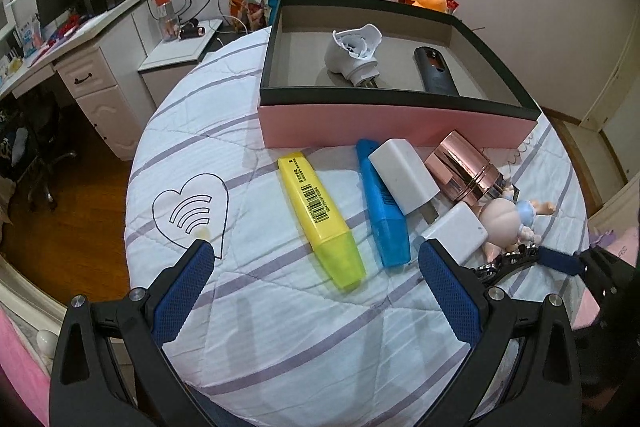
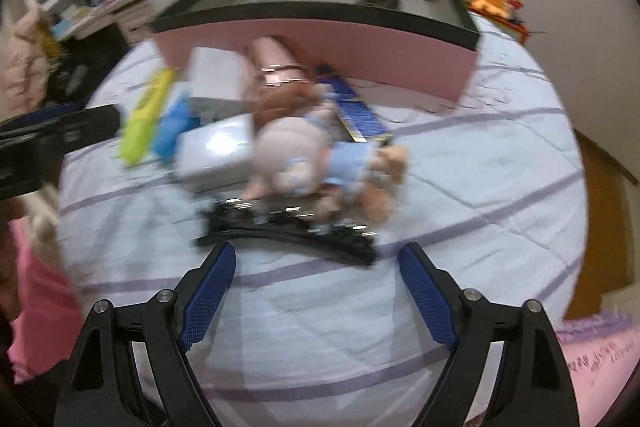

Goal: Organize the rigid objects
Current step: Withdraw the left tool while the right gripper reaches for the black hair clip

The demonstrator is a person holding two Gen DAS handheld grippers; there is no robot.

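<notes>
R gripper point(image 2: 316, 259): jaws wide, empty, tilted down just short of black hair clip point(image 2: 288, 231), likely next pick | L gripper point(image 1: 316, 259): agape, empty, near yellow highlighter point(image 1: 320, 219) | loose items crowd near side of pink box point(image 1: 376, 125), ready for loading | box holds white plug-in device point(image 1: 354, 53), dark case point(image 1: 434, 69)

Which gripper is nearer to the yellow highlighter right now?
Left. The left gripper hangs open just over the yellow highlighter; the right gripper is off by the black hair clip.
</notes>
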